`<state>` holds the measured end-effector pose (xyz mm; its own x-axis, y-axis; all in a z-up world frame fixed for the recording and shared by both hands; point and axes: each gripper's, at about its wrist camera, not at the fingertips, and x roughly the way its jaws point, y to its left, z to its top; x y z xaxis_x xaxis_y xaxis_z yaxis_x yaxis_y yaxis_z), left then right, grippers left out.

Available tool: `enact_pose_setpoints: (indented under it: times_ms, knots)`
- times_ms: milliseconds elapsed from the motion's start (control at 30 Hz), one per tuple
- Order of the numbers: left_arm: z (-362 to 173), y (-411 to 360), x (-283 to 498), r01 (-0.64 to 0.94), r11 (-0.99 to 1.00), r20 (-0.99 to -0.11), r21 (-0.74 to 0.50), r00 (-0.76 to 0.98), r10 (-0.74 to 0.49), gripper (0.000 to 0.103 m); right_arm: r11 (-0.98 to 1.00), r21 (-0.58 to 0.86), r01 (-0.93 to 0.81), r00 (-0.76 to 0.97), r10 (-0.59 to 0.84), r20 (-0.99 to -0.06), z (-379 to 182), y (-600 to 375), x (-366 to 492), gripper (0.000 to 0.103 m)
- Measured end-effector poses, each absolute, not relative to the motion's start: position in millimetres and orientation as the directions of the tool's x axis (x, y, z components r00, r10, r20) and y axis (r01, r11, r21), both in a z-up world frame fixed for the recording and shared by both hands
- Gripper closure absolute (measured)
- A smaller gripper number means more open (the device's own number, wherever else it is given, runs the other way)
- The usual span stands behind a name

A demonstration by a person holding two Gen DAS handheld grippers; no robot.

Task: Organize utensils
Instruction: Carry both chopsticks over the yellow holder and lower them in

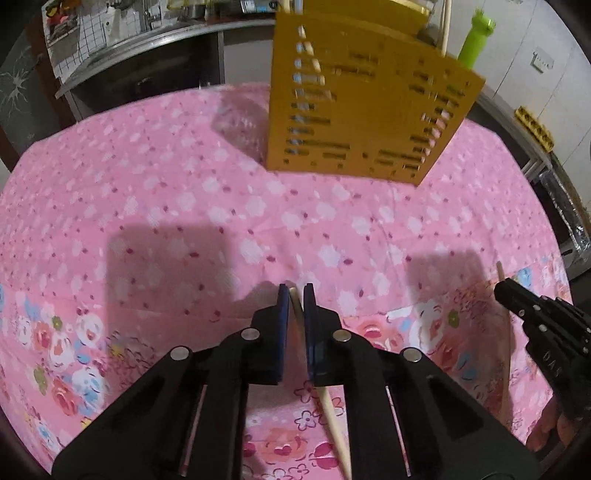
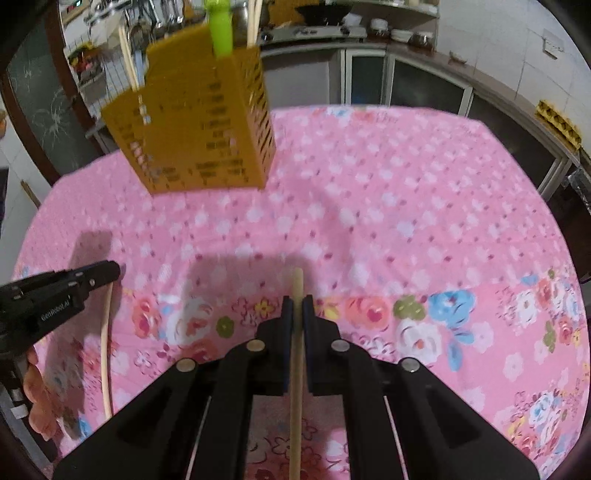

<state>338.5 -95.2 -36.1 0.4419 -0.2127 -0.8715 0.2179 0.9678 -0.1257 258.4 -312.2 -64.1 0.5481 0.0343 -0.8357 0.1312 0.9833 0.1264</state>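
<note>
Left gripper (image 1: 296,291): jaws nearly closed, clamping a pale chopstick (image 1: 334,421) that trails back beneath it. Right gripper (image 2: 297,302): jaws likewise narrowed on a tan chopstick (image 2: 296,369), tip poking past the pads. Beyond: yellow slotted utensil holder (image 1: 362,110) upright on the pink floral tablecloth (image 1: 184,206), holding chopsticks and a green utensil (image 2: 220,26).

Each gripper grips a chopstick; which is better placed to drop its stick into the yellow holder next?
Probably left: the left gripper faces the yellow holder almost straight ahead, while the holder sits off to the side of the right gripper.
</note>
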Motion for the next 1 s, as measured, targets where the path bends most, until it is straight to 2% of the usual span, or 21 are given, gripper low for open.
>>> enact_pose_setpoints:
  times_ms: [200, 533, 833, 1000]
  knots:
    - [15.9, -87.6, 329.1, 0.234, 0.96, -0.774, -0.157, 0.575, -0.267, 0.099, 0.978, 0.168, 0.126, 0.671, 0.041, -0.74, -23.5, -317.8, 249.9, 0.097]
    - [114.2, -67.2, 302.2, 0.258, 0.955, -0.492, -0.143, 0.819, -0.295, 0.1, 0.974, 0.216, 0.061, 0.892, 0.044, -0.45, 53.9, -312.1, 242.1, 0.097]
    - [203.2, -66.1, 317.1, 0.265, 0.951, -0.256, -0.162, 0.919, -0.3, 0.1, 0.976, 0.216, 0.006, 0.987, 0.028, -0.157, 134.1, -301.0, 261.4, 0.097]
    - [233.2, -81.6, 327.8, 0.279, 0.951, -0.189, -0.134, 0.935, -0.301, 0.1, 0.979, 0.204, -0.007, 0.997, 0.021, -0.069, 162.2, -292.5, 282.3, 0.097]
